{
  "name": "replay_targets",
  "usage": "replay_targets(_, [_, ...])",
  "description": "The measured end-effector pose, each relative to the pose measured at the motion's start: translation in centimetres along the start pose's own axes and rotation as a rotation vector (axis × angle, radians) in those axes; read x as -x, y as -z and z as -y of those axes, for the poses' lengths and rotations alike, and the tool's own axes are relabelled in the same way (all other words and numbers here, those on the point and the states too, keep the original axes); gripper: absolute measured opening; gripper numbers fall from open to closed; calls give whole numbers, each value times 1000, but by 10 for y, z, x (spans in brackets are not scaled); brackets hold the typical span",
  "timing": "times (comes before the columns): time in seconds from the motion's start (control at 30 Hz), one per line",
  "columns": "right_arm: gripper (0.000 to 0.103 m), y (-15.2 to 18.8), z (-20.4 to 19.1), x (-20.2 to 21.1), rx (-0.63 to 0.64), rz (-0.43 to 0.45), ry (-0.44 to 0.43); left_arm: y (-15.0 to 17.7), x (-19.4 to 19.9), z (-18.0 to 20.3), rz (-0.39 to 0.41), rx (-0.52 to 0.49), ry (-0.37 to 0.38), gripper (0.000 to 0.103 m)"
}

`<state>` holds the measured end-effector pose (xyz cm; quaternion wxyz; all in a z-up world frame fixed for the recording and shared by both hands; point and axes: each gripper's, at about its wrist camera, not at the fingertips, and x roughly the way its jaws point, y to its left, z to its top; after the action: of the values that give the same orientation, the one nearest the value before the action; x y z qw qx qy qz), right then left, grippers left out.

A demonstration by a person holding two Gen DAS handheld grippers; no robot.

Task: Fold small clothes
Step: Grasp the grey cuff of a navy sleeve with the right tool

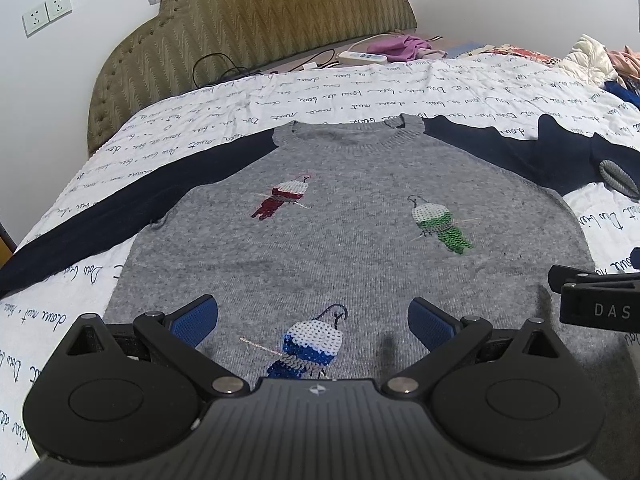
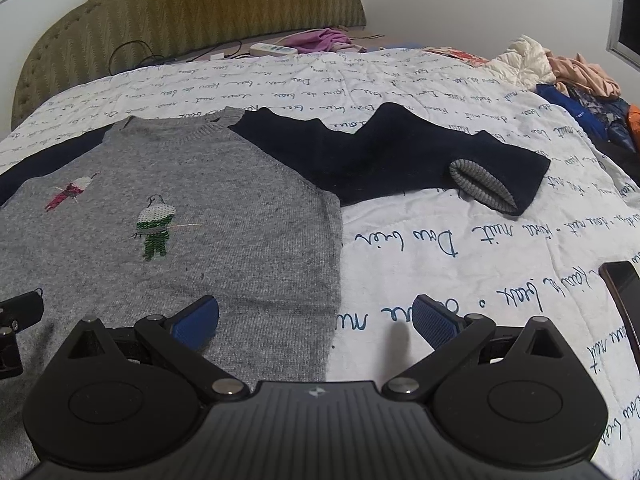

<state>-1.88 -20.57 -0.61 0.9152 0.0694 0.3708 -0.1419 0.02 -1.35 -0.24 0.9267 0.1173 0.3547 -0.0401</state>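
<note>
A small grey sweater [image 1: 340, 232] with navy sleeves and sequin birds lies flat, front up, on the bed. Its left sleeve [image 1: 120, 208] stretches straight out. Its right sleeve [image 2: 400, 156] is bent, with a grey-lined cuff [image 2: 484, 188] showing. My left gripper [image 1: 314, 322] is open and empty, low over the sweater's lower middle, above the blue sequin bird [image 1: 312, 344]. My right gripper [image 2: 316, 322] is open and empty, straddling the sweater's right side edge [image 2: 336, 280] near the hem. The right gripper's body shows at the edge of the left wrist view [image 1: 596, 300].
The bed has a white quilt [image 2: 460, 260] printed with script and an olive padded headboard [image 1: 256, 28]. A power strip [image 1: 362, 57], cables and purple cloth lie by the headboard. A pile of clothes [image 2: 580, 80] sits at the far right. A dark phone-like object [image 2: 622, 292] lies at right.
</note>
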Motion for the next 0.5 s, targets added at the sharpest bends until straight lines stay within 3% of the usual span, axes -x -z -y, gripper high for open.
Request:
replay_targets(0.13, [103,-3,4,0,63,71,-12,-6,-3,1,1,-7,-6,103])
replay_targets(0.23, [103,-8,16,-2,126,156,25,-12,-7,1,-5,-5,-10,103])
replay_targets(0.37, [103,-19,45,-16,187,225,100,-18,-14,3,-17,-7,-9,103])
replay_targets(0.5, [103,-35,76,-45,236,229,222,-22,-20,9,-31,-17,-7,103])
